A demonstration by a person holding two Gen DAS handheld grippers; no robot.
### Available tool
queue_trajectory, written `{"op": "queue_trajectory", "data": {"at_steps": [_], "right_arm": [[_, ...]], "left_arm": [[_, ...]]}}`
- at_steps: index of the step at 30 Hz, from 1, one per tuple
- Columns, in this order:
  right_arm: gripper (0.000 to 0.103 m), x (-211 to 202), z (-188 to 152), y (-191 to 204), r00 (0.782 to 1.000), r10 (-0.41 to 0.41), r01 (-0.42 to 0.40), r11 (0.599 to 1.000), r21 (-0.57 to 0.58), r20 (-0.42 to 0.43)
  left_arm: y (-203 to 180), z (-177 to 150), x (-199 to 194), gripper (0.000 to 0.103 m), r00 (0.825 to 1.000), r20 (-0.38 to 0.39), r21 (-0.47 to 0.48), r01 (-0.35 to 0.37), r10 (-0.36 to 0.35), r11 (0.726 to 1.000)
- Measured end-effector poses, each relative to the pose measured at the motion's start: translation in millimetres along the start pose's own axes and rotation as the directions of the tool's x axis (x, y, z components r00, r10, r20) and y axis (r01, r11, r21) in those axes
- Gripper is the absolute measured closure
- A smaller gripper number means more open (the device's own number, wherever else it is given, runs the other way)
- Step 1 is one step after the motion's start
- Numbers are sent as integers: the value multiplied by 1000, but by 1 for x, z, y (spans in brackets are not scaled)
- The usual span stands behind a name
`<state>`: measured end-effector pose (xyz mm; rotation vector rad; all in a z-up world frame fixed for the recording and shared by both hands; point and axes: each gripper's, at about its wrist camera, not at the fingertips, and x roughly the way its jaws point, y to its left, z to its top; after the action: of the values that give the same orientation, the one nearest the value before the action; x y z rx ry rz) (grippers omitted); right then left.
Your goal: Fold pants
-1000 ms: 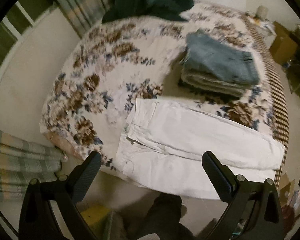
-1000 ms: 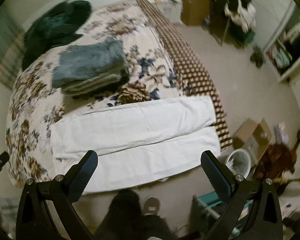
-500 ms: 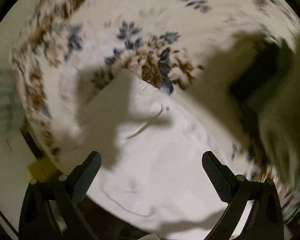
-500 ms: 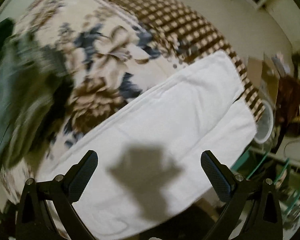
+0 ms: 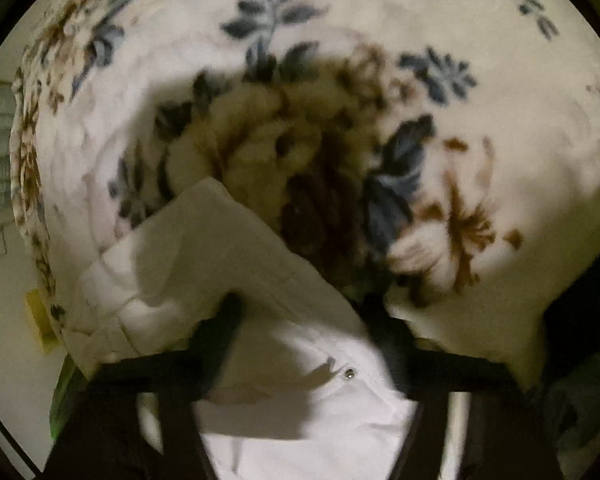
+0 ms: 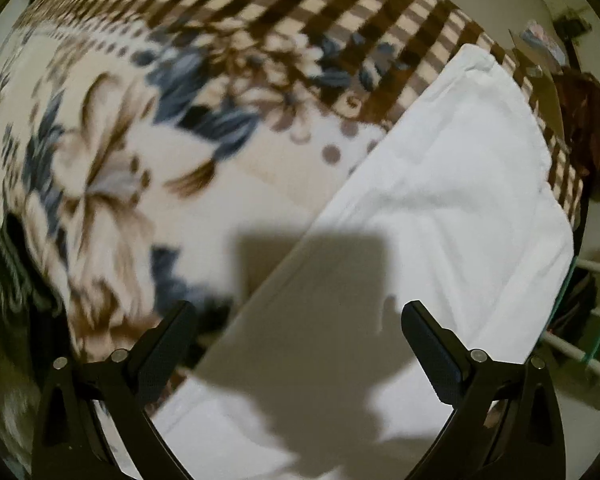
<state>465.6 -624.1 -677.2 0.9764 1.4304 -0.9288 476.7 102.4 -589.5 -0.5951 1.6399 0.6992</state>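
Observation:
White pants lie flat on the floral bedspread. In the left wrist view their waist end (image 5: 236, 264) with a small metal rivet (image 5: 350, 373) fills the lower middle. My left gripper (image 5: 304, 316) is low over the waistband; its fingers are blurred and narrower apart than before, with cloth between them. In the right wrist view the leg ends (image 6: 440, 208) stretch to the upper right. My right gripper (image 6: 296, 320) is open just above the leg fabric, near its far edge.
The floral bedspread (image 5: 340, 120) lies beyond the waist; its brown checked border (image 6: 300, 8) runs past the leg cuffs. A dark garment (image 6: 4, 264) sits at the left edge. Floor clutter and a metal frame (image 6: 588, 320) lie beyond the bed's right side.
Both grippers dropped from high above the bed to just over the pants. The left fingers have closed in over the waistband; the right fingers stay wide open.

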Motion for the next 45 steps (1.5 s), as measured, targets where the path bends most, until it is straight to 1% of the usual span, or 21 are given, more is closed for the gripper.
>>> {"op": "queue_trajectory", "data": {"at_steps": [1, 2, 4, 6, 7, 8, 14, 15, 16, 18, 19, 21, 24, 27, 30, 32, 34, 36, 38, 41, 45], "right_arm": [[14, 5, 4, 0, 1000, 6, -6, 1000, 14, -7], [32, 7, 7, 0, 1000, 6, -6, 1000, 19, -14], [51, 13, 12, -3, 999, 14, -13, 999, 36, -29], [71, 11, 15, -7, 999, 43, -43, 998, 40, -21], [89, 8, 17, -9, 998, 55, -54, 998, 39, -13], [94, 4, 17, -11, 998, 68, -68, 997, 34, -1], [98, -30, 2, -24, 989, 143, -141, 989, -39, 43], [98, -37, -2, -29, 986, 157, -154, 987, -53, 50], [98, -47, -8, -35, 983, 173, -169, 983, -70, 57], [98, -63, -17, -49, 978, 195, -189, 978, -91, 67], [99, -72, -24, -58, 976, 208, -200, 974, -103, 72], [99, -87, -34, -81, 971, 228, -218, 968, -122, 77], [99, -105, -54, -128, 968, 238, -225, 963, -148, 76], [99, -99, -78, -178, 974, 218, -206, 965, -160, 63], [99, -75, -94, -218, 984, 177, -170, 973, -155, 32], [99, -56, -102, -234, 989, 149, -145, 977, -156, 12], [99, -36, -105, -245, 994, 109, -107, 979, -171, 1], [99, -20, -109, -254, 997, 79, -77, 979, -191, 1], [99, -6, -113, -259, 998, 56, -56, 979, -197, -3], [99, 12, -117, -263, 998, 49, -55, 976, -209, -35], [87, 24, -118, -275, 989, 116, -129, 979, -157, -90]], "left_arm": [[0, -2, -3, 75, 1000, 27, 15, 14, -14, 1000], [3, -4, -6, 76, 999, 46, 30, 20, -22, 999], [5, -9, -14, 83, 996, 72, 40, 42, -45, 998], [12, -18, -27, 84, 991, 102, 52, 84, -89, 995], [21, -22, -30, 85, 987, 116, 61, 100, -107, 993], [27, -25, -35, 85, 983, 130, 73, 120, -129, 990], [68, -58, -76, 87, 949, 199, 125, 221, -243, 967], [81, -68, -86, 88, 942, 207, 127, 240, -263, 962], [97, -74, -96, 93, 935, 210, 129, 262, -285, 956], [117, -79, -97, 97, 925, 221, 136, 286, -310, 949], [134, -92, -103, 97, 918, 228, 139, 299, -325, 944], [150, -107, -102, 97, 914, 241, 145, 299, -327, 943], [180, -130, -81, 98, 922, 228, 144, 286, -313, 947], [221, -154, -41, 98, 947, 181, 83, 256, -267, 963], [253, -170, -2, 98, 965, 140, 25, 219, -221, 975], [268, -182, 30, 98, 978, 86, -7, 192, -190, 981], [275, -191, 56, 97, 987, 62, -9, 151, -150, 989], [281, -195, 70, 97, 991, 66, -16, 119, -118, 993], [287, -195, 75, 97, 991, 73, -32, 113, -111, 993], [296, -190, 74, 96, 987, 93, -50, 138, -133, 989], [301, -188, 62, 94, 972, 99, -41, 217, -212, 975]]}}
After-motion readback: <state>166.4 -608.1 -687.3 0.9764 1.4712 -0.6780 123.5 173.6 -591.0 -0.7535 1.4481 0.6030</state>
